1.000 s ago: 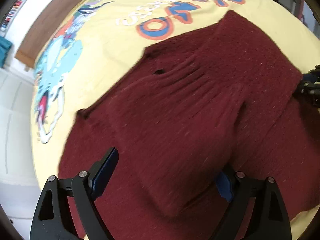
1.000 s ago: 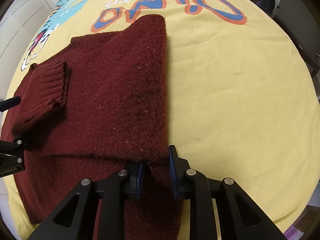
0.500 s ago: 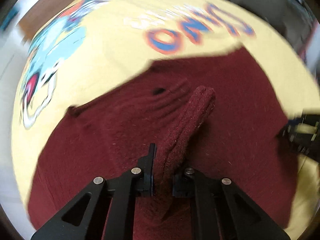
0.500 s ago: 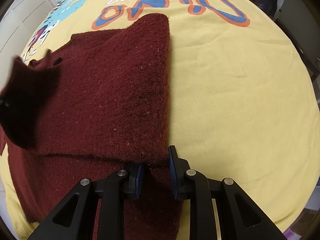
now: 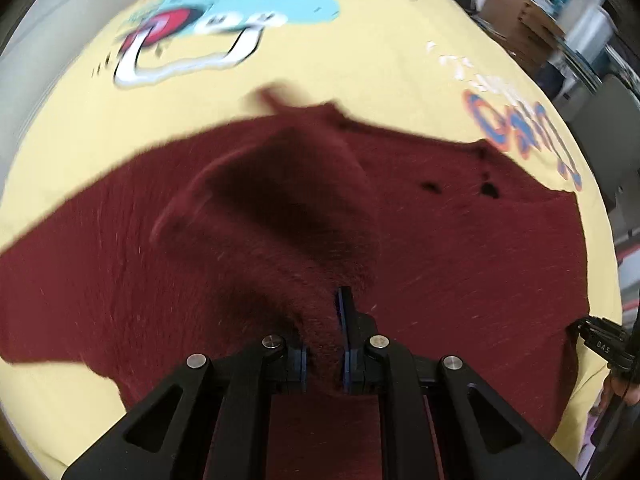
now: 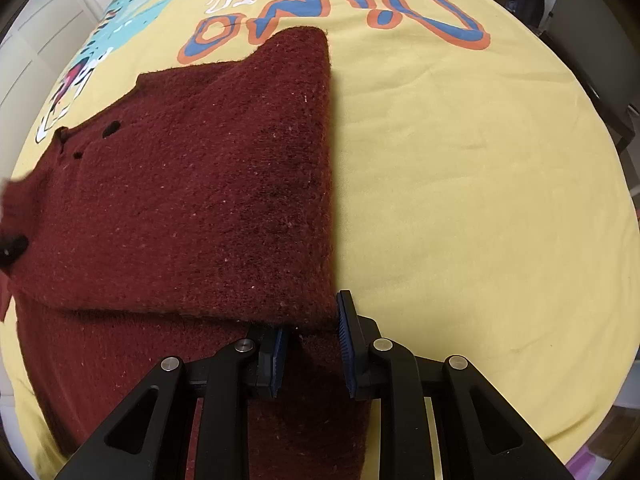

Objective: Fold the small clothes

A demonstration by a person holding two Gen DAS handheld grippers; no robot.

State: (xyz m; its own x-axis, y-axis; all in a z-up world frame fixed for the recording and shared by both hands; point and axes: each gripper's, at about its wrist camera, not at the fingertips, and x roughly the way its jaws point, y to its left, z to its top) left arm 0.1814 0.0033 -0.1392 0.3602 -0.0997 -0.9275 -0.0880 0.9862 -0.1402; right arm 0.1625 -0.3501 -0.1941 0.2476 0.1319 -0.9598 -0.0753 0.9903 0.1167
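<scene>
A dark red knitted sweater (image 6: 192, 200) lies on a yellow printed sheet (image 6: 460, 180), its right side folded over to a straight edge. My left gripper (image 5: 322, 344) is shut on the sweater's sleeve (image 5: 288, 216) and holds it lifted over the body of the sweater (image 5: 480, 260). My right gripper (image 6: 310, 344) rests on the sweater's lower right part, its jaws a little apart with cloth between them; the grip itself is not clear. The right gripper also shows at the right edge of the left wrist view (image 5: 604, 344).
The yellow sheet carries a blue dinosaur print (image 5: 224, 4) and "DINO" lettering (image 6: 340, 12). Cardboard boxes and furniture (image 5: 532, 12) stand beyond the far edge. White cabinet doors (image 6: 44, 36) are at the left.
My left gripper closed on the sleeve, lifted it and swung it left, its view turning toward the dinosaur print. The right gripper stayed in place.
</scene>
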